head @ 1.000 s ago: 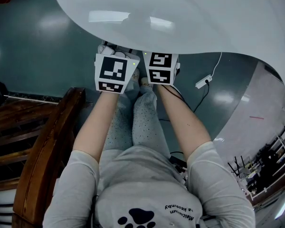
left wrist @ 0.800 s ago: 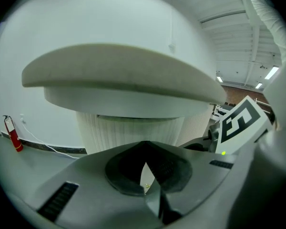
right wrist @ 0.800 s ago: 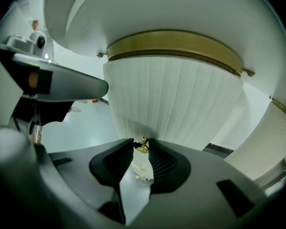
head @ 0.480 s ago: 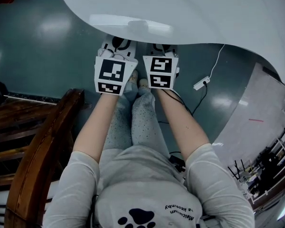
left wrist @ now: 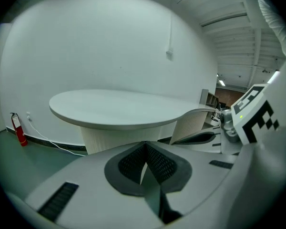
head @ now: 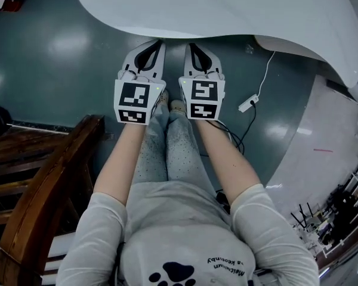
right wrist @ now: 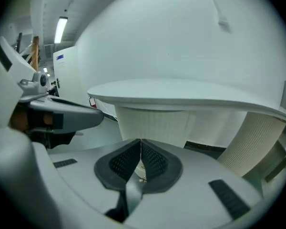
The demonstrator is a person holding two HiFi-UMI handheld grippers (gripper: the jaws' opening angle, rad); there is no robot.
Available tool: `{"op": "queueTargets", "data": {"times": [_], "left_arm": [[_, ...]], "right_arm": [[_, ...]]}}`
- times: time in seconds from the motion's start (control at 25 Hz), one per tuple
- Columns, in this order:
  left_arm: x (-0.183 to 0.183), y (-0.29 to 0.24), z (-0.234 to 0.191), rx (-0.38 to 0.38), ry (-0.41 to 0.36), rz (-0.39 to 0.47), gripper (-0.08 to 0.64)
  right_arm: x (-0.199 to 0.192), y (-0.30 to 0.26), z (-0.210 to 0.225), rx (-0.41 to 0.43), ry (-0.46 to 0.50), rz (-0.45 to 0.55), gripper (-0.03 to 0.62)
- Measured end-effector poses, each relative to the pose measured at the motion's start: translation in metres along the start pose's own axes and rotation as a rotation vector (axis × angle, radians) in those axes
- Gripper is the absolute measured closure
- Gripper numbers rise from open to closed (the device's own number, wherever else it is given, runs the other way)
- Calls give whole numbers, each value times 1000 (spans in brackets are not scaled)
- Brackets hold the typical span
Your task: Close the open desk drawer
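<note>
Left gripper [left wrist: 144,144]: we hold it out beside the other, its fingers [left wrist: 129,164] clenched tip to tip, with nothing between them.
Right gripper [right wrist: 140,140]: its fingers [right wrist: 125,160] have just been closing. They are now clenched, pads meeting, with nothing between them.
Counter [head: 238,11]: it has a white rounded top on a ribbed pedestal [right wrist: 152,125]. We point both grippers toward it. The tips reach its near edge in the head view, but the gripper views show them apart from it.
Drawer: we cannot make it out in any view.
Floor [head: 59,58]: dark green and glossy. A white power strip [head: 249,103] lies on it with its cable, right of the right gripper.
Chair [head: 53,177]: dark wood, just beside our left arm.
Extinguisher [left wrist: 19,128]: red, by the far wall, left of the counter.
</note>
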State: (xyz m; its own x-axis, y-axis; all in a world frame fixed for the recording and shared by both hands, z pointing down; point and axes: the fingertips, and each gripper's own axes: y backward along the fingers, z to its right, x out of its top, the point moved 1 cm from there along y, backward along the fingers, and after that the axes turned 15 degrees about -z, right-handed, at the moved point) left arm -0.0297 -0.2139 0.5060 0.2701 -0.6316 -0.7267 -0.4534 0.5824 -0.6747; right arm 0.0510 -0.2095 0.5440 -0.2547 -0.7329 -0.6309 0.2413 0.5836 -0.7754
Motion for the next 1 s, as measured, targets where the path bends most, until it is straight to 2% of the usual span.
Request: {"op": "queueTargets", "data": {"times": [0.68, 1.0], "left_arm": [[30, 83, 63, 26, -14, 23, 551], [61, 136, 90, 50, -35, 84, 551]], "right_arm": [[20, 115, 11, 10, 34, 85, 577], [37, 177, 13, 12, 66, 152, 577]]}}
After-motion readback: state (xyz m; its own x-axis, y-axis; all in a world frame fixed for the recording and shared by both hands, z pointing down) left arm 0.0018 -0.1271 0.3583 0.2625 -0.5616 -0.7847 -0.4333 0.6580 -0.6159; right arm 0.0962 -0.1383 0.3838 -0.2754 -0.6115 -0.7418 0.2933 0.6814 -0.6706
